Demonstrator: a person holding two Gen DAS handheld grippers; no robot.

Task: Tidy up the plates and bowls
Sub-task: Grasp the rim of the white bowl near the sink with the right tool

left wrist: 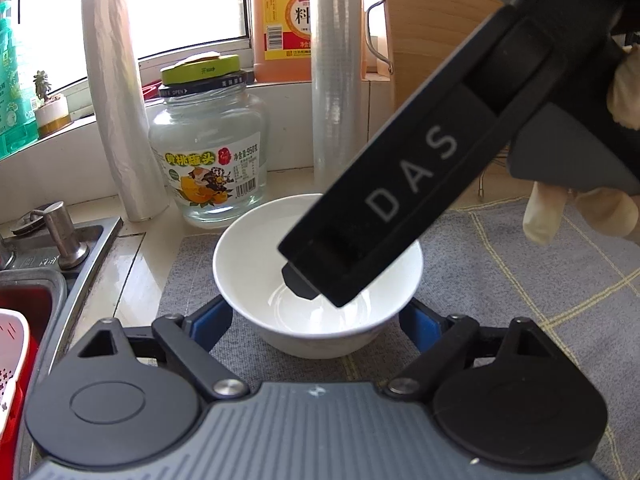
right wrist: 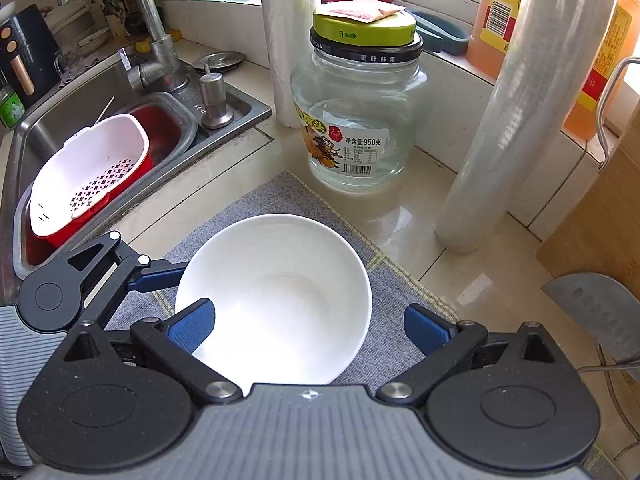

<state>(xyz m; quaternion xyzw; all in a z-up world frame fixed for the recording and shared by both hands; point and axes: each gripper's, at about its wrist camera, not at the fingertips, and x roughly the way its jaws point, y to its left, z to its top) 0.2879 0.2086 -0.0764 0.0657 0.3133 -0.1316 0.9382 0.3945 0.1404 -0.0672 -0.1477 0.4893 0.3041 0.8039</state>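
The white glazed bowl (right wrist: 276, 300) sits upright on the grey woven mat (right wrist: 264, 196). Only the right wrist view shows the right gripper (right wrist: 308, 328) spread wide, one ribbed blue pad (right wrist: 192, 326) inside the bowl's rim, the other outside it. Only the left wrist view shows the left gripper (left wrist: 316, 320) wide around the bowl's base; whether it touches is unclear. Behind the bowl stands a clear glass jar (right wrist: 356, 120); left of the bowl, a steel sink (right wrist: 80, 104) holds a perforated white colander (right wrist: 88, 176).
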